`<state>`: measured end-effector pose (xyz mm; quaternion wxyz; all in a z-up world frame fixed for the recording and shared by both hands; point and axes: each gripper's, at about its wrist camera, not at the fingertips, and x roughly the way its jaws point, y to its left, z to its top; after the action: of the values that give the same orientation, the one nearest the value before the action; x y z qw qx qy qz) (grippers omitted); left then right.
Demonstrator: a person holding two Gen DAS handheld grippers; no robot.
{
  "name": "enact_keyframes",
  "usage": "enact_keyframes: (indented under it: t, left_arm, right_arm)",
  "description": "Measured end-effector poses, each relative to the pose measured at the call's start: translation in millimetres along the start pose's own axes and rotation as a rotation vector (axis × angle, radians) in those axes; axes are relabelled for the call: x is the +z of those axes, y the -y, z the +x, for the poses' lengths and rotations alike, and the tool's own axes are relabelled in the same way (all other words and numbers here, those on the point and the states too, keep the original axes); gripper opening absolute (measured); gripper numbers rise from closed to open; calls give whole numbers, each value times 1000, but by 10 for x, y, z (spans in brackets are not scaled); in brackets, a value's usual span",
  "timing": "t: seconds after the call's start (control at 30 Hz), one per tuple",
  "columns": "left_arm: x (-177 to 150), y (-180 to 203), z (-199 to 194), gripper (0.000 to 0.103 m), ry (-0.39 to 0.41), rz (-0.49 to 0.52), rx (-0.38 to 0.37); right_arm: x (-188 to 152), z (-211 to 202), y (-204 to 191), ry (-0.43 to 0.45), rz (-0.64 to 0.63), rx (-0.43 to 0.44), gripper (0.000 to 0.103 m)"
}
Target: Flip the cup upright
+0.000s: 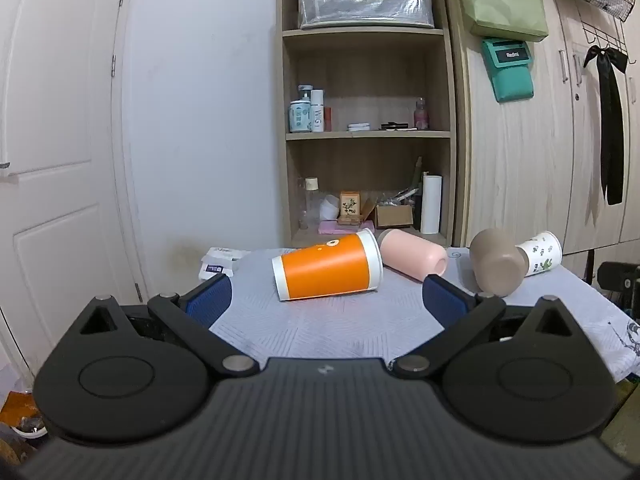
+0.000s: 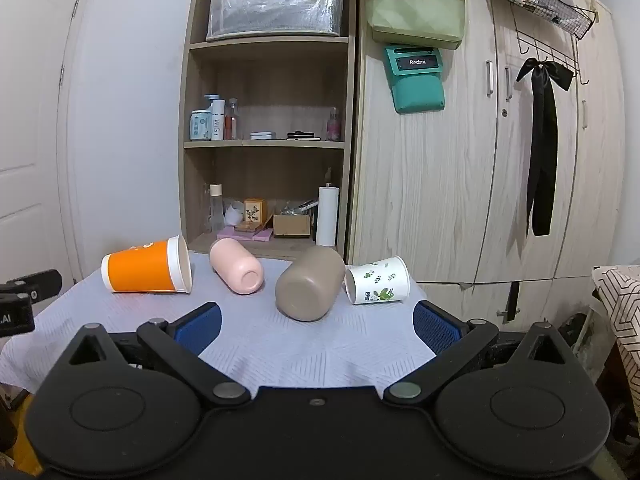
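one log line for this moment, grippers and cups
left gripper open, empty | right gripper open, empty | orange cup, pink cup, brown cup, leaf-print cup all on their sides on table | none upright yet

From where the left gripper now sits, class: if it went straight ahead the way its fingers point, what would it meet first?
Most likely the orange cup, lying on its side on the cloth-covered table, between the open left gripper fingers. Depth is unclear in this fisheye view.
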<state>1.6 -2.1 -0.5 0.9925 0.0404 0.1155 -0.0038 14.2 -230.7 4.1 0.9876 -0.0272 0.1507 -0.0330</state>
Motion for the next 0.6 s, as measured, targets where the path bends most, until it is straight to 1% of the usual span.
enact_keyframes:
  t: [0.07, 0.1, 0.17, 0.2, 0.27, 0.33, 0.37, 0.43, 0.6]
  left_arm:
    - [10, 18, 5, 103, -8, 1, 4]
    - [18, -16, -33, 103, 6, -17, 5]
    - [15, -75, -64, 103, 0, -43, -5]
    - [36, -57, -13, 103, -23, -42, -2]
    - [51, -36, -15, 103, -25, -39, 5]
    - [-6, -92, 30, 103, -30, -42, 2]
    - [-11, -86, 35, 103, -32, -41, 6]
    - [-21, -79, 47, 103, -36, -37, 12]
    - [-27, -94, 49, 103, -40, -37, 8]
  right_arm:
    - [-2, 0, 0, 1, 1, 0, 103]
    - [-3, -1, 2, 1, 2, -1, 103]
    - [-7, -7, 10, 2, 5, -1, 103]
    - [0, 15, -10, -7, -5, -1, 103]
    - [-4, 14, -10, -8, -4, -1, 103]
    - [6, -19, 4, -10, -3, -2, 103]
    - [-60, -10, -34, -12, -6, -1, 103]
    - [-78, -30, -33, -13, -5, -1, 103]
    - [-2, 49, -4, -26, -12, -9, 103]
